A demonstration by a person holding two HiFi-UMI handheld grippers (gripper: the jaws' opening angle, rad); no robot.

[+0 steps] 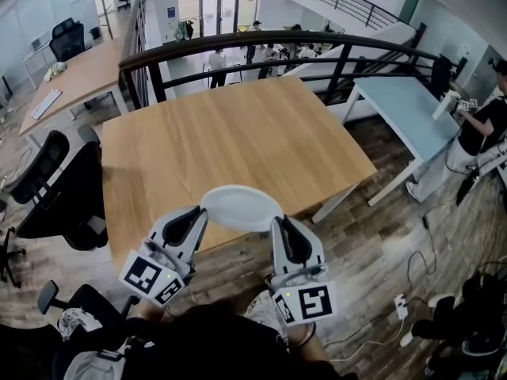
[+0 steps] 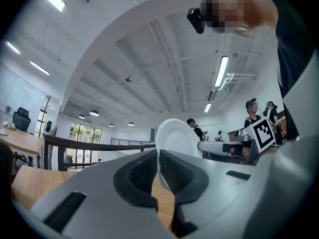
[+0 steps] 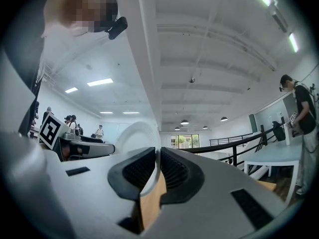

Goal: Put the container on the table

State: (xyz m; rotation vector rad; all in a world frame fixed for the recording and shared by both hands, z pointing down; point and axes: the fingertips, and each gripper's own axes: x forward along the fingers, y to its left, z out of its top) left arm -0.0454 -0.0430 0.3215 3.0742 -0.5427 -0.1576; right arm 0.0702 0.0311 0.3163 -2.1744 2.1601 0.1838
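A white round container (image 1: 242, 207), shallow like a plate, hangs level over the near edge of the wooden table (image 1: 238, 141). My left gripper (image 1: 203, 214) is shut on its left rim and my right gripper (image 1: 277, 222) is shut on its right rim. In the left gripper view the container (image 2: 175, 137) rises beyond the pinching jaws, and the other gripper's marker cube (image 2: 262, 131) shows at the right. The right gripper view shows the container's rim (image 3: 135, 133) caught between the dark pads (image 3: 142, 172).
Black office chairs (image 1: 59, 188) stand left of the table. A dark railing (image 1: 277, 50) runs behind it, and a pale blue table (image 1: 412, 109) stands at the right with a person (image 1: 483, 125) beside it. Cables and a power strip (image 1: 400, 307) lie on the floor.
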